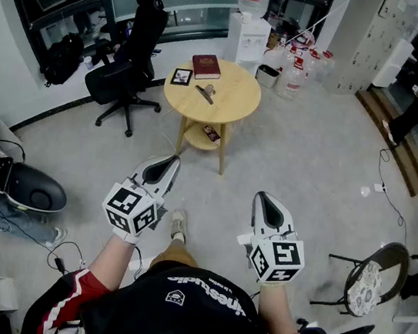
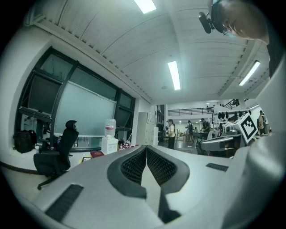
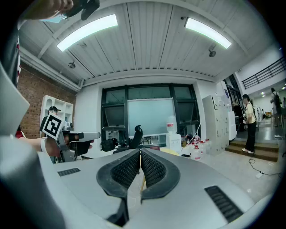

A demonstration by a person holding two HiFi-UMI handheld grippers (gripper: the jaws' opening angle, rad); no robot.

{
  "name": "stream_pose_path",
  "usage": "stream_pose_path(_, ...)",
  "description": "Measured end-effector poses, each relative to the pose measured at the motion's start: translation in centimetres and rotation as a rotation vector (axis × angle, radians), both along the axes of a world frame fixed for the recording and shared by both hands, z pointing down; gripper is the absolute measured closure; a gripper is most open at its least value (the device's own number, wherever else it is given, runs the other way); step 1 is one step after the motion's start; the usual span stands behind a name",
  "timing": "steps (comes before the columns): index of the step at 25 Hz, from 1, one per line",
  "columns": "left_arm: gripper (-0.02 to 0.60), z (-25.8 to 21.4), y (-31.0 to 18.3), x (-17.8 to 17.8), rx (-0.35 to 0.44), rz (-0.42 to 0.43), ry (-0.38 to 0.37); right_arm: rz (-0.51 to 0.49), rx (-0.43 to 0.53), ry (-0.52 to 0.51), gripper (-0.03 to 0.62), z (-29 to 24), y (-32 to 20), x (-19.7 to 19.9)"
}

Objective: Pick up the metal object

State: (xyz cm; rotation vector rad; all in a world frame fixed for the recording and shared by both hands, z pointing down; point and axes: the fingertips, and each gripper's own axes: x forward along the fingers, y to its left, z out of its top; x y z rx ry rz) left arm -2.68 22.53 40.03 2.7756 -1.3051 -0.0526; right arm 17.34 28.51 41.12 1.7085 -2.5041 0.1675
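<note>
Round table [image 1: 237, 106] stood well ahead; left gripper [image 1: 169, 164] and right gripper [image 1: 265, 200] hung short of the table, jaws pressed together on nothing; metal object [image 1: 204, 93] lay near the table's middle, long axis slanted, beyond the nearer left gripper.

I log: left gripper [image 1: 169, 163], smooth white plastic, pads [image 2: 133, 166] ribbed matt black; round table [image 1: 239, 103] ahead of it, pale matt wood.

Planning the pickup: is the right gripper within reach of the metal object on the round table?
Probably not: the right gripper, shut, is far short of the metal object, with a stretch of floor between. Nothing blocks the way, though.
</note>
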Motion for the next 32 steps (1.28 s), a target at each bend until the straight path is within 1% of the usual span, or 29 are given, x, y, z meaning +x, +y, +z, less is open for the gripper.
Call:
stream_pose_path(5, 0.560, -0.1, 0.1, -0.3, -0.009, 0.005, 0.000, -0.005, -0.007, -0.002, 0.565, -0.3, 0.1, -0.9)
stream_pose_path(11, 0.560, -0.2, 0.8, -0.2, -0.005, 0.005, -0.001, -0.002, -0.004, 0.002, 0.565, -0.3, 0.6, -0.5)
stream_pose_path(19, 0.560, 0.0, 1.0, -0.4, -0.009, 0.001, -0.001, -0.012, 0.011, 0.013, 0.565, -0.2, 1.0, -1.0)
stream_pose_path(21, 0.560, 0.0, 0.9, -0.4, -0.011, 0.002, -0.003, 0.001, 0.019, 0.012, 0.565, -0.3, 0.8, -0.8)
stream_pose_path(25, 0.560, 0.9, 0.6, 0.2, -0.012, 0.002, -0.004, 0.011, 0.034, -0.026, 0.565, 0.1, 0.5, 0.2)
stream_pose_path(28, 0.560, 1.7, 0.3, 0.7, -0.013, 0.005, -0.006, 0.013, 0.034, -0.021, 0.564, 1.0, 0.3, 0.7)
stream_pose_path(32, 0.560, 1.5, -0.4, 0.9, -0.020, 0.009, -0.009, 0.017, 0.027, -0.028, 0.565, 0.6, -0.3, 0.8)
